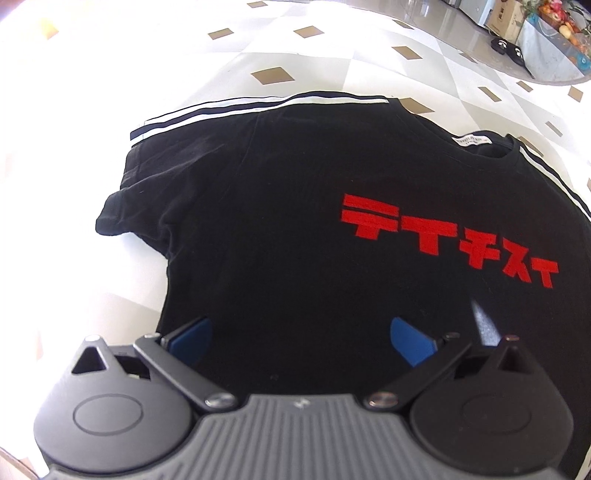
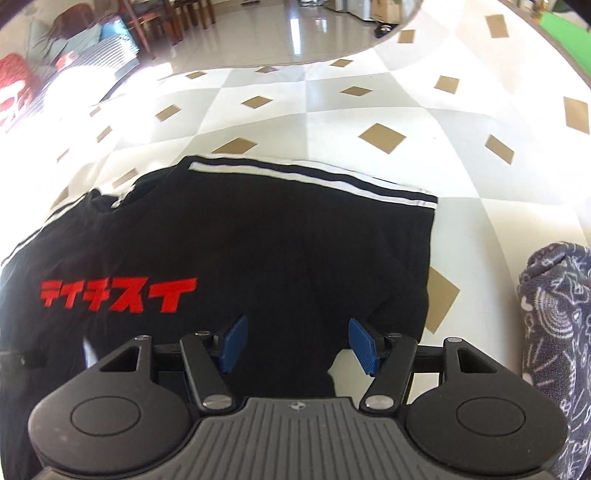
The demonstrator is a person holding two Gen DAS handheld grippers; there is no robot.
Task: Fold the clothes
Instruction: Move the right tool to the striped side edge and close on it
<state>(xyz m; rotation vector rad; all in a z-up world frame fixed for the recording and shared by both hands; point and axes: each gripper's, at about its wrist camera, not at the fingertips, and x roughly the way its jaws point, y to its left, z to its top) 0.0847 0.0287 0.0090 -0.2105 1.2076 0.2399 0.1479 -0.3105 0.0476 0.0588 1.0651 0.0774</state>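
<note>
A black T-shirt [image 1: 258, 221] with red lettering [image 1: 447, 236] and white-and-navy shoulder stripes [image 1: 258, 107] lies spread flat on the table. A short sleeve [image 1: 122, 218] sticks out at the left in the left wrist view. My left gripper [image 1: 301, 339] hovers over the shirt's lower part, its blue pads [image 1: 192, 339] wide apart with nothing pinched. In the right wrist view the same shirt [image 2: 258, 240] shows its red lettering [image 2: 118, 293] at the left. My right gripper [image 2: 299, 343] stands open above the shirt's right side, near its edge, and grips no fabric.
The tablecloth [image 2: 332, 110] is white and grey with tan diamonds. A dark blue patterned cloth [image 2: 554, 332] lies at the right edge, and something green [image 2: 561, 33] lies at the far right. Beyond the table's far edge are a tiled floor, chairs [image 2: 184, 18] and slippers [image 1: 506, 46].
</note>
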